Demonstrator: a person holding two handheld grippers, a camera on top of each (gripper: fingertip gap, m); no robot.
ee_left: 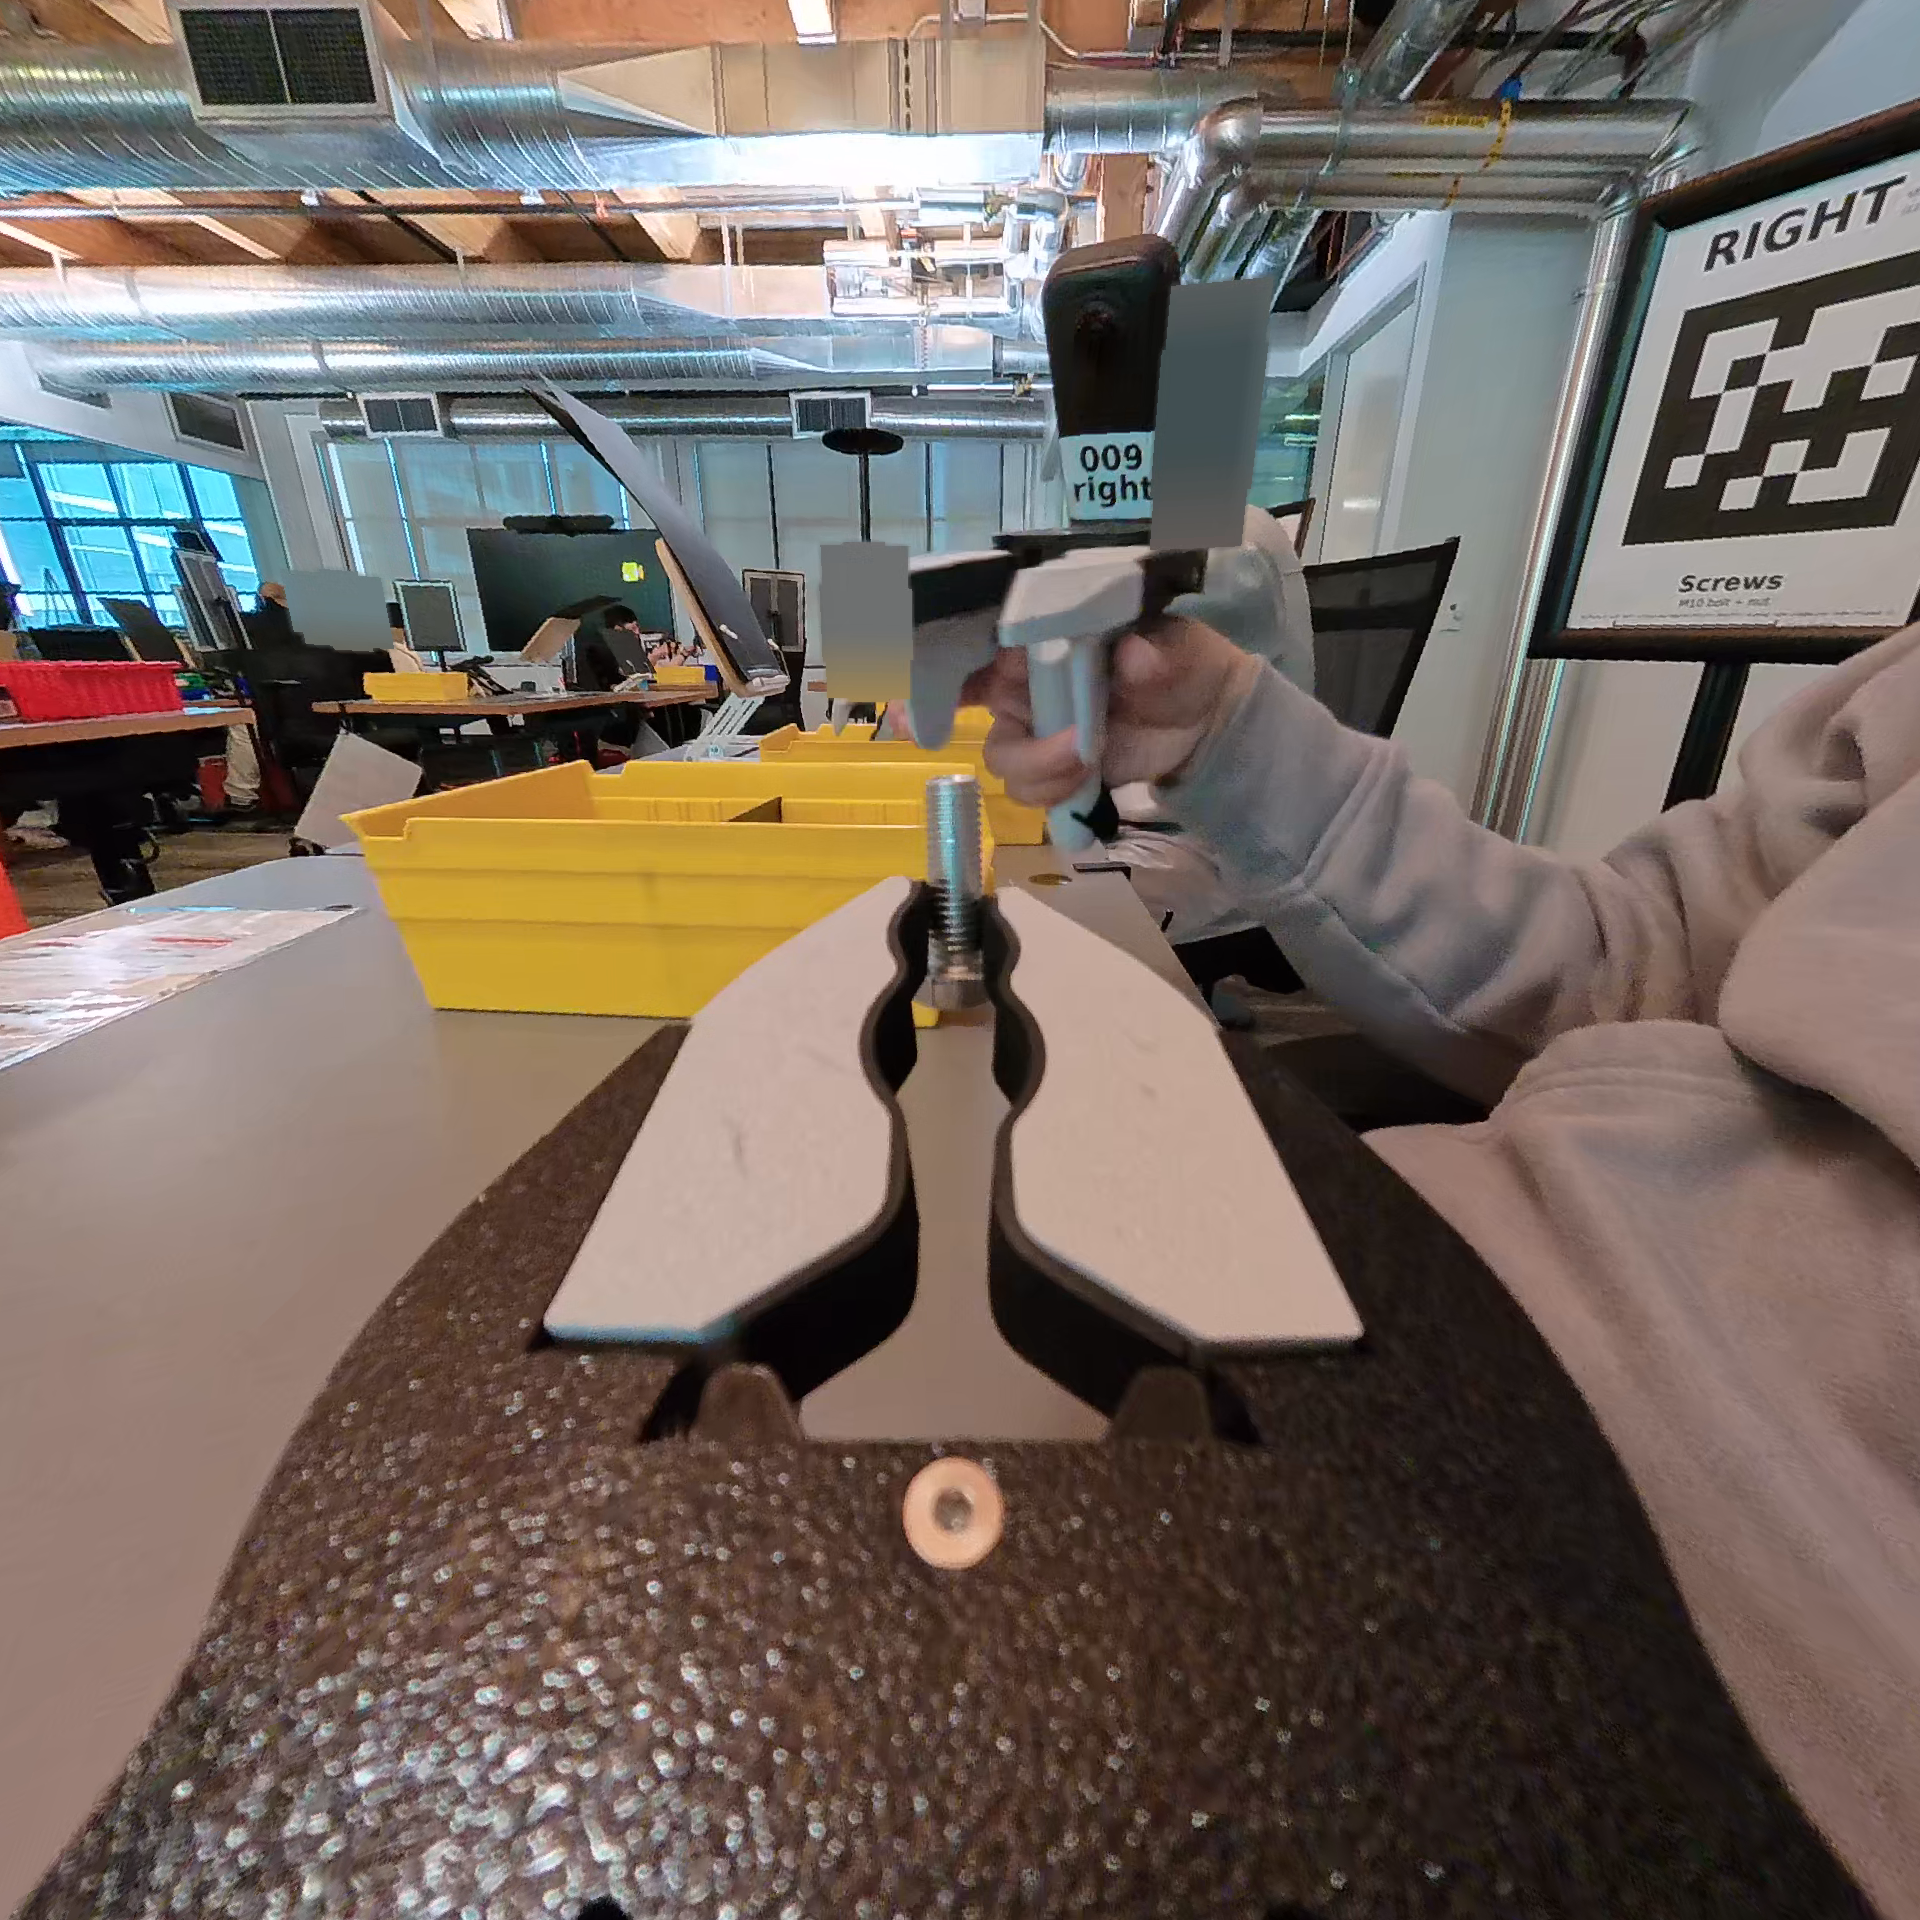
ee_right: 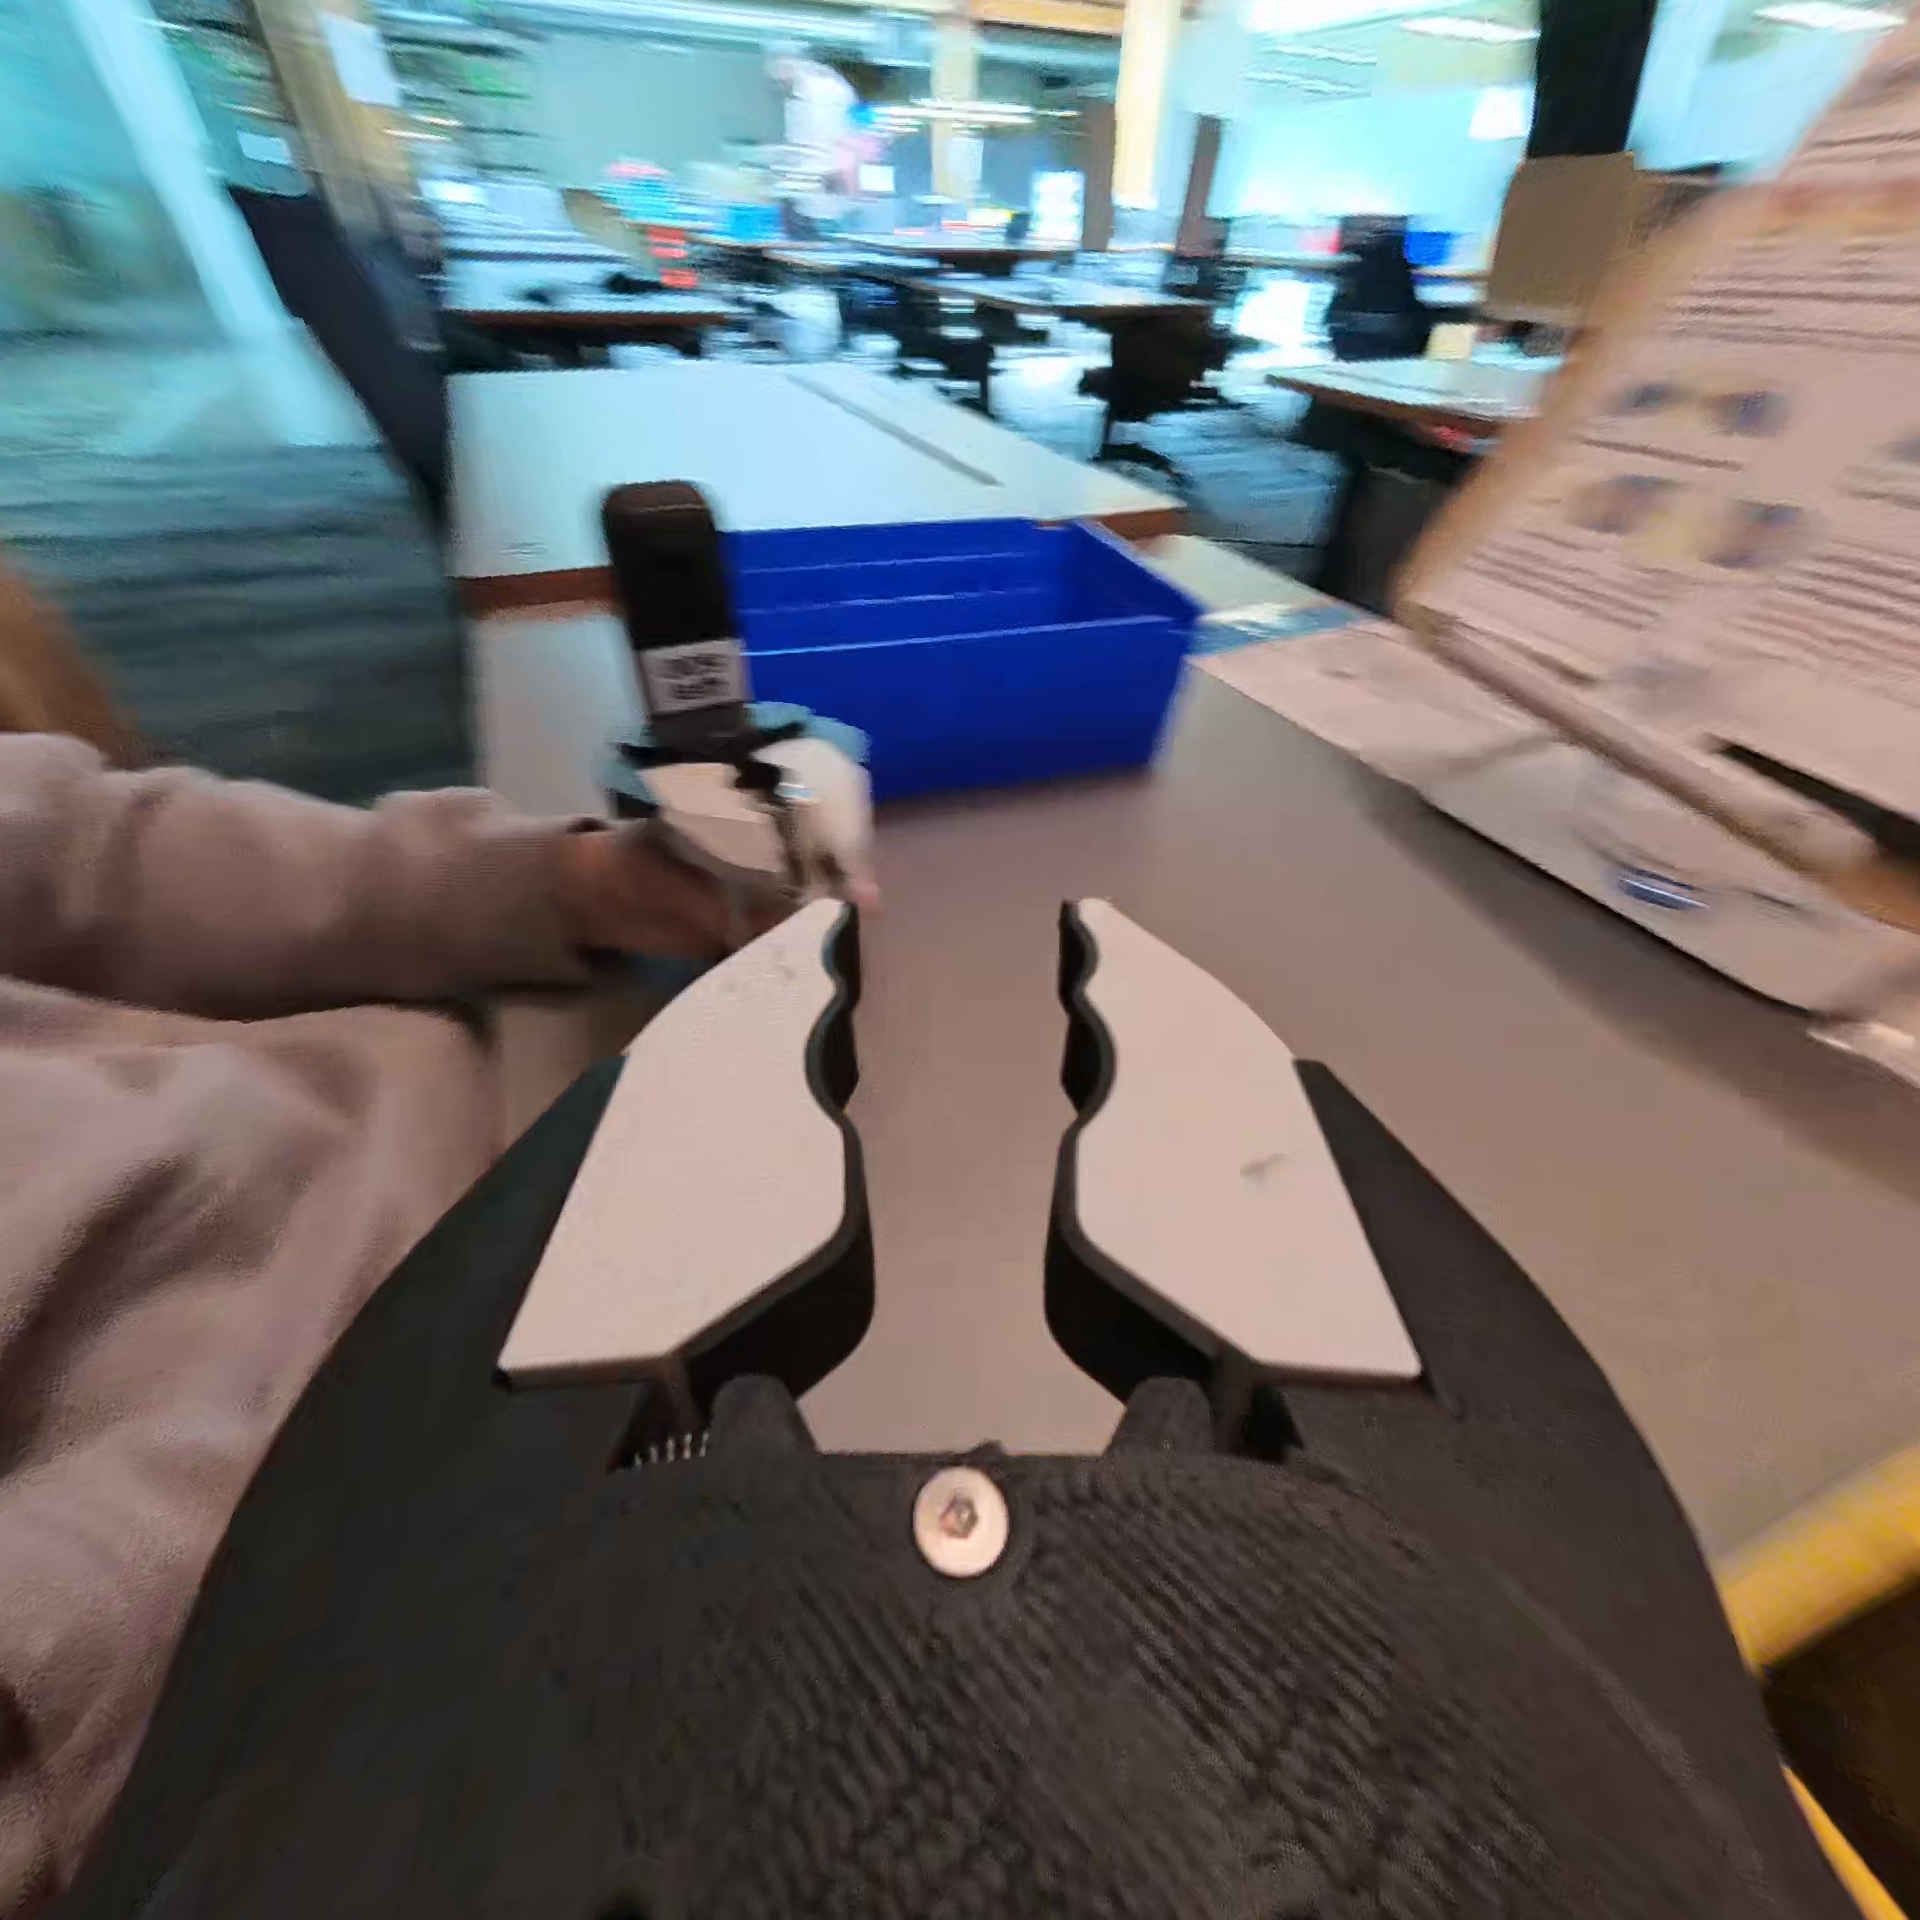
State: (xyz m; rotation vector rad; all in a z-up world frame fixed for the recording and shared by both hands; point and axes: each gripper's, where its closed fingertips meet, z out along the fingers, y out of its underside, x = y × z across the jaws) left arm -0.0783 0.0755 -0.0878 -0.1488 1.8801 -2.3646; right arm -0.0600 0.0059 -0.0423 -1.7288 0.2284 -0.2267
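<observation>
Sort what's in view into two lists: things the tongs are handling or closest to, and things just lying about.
Handled or closest:
- left tongs, shut on an upright silver threaded steel bolt
- right tongs, open with nothing between them, above the grey table

Lying about:
- yellow plastic divided bin
- blue plastic bin
- printed sheets

— What do the grippers look like?
— Black textured bodies, pale grey wavy-edged fingers [ee_left: 769, 1122], a silver screw [ee_left: 953, 1509] at centre.
— And the person?
— Beige fleece sleeves [ee_left: 1455, 935].
</observation>
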